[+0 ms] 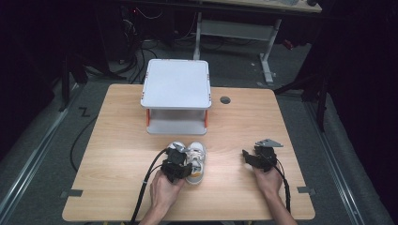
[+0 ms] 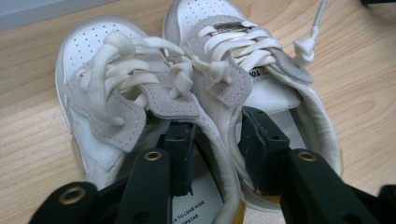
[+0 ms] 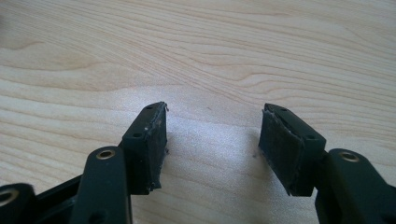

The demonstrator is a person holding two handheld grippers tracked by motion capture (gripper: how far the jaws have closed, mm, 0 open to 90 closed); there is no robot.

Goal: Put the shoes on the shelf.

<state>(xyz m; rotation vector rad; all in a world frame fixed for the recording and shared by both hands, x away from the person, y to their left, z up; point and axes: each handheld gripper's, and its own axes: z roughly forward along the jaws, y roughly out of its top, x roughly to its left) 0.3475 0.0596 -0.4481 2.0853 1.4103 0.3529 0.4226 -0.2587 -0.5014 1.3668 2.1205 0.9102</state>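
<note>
White toddler sneakers straddled by left claw, pinching both inner collars (one may slip free); right claw gapes empty.

Your left gripper is matte black, with a thick black cable looping away toward six o'clock. Brass-ringed screw holes mark its arms, and its square pads carry small recessed screw holes. Your right gripper is black too, topped at twelve o'clock by a grey three-cornered plate, its cable running along your bare forearm. Its pads look scuffed, with whitish worn edges.
</note>
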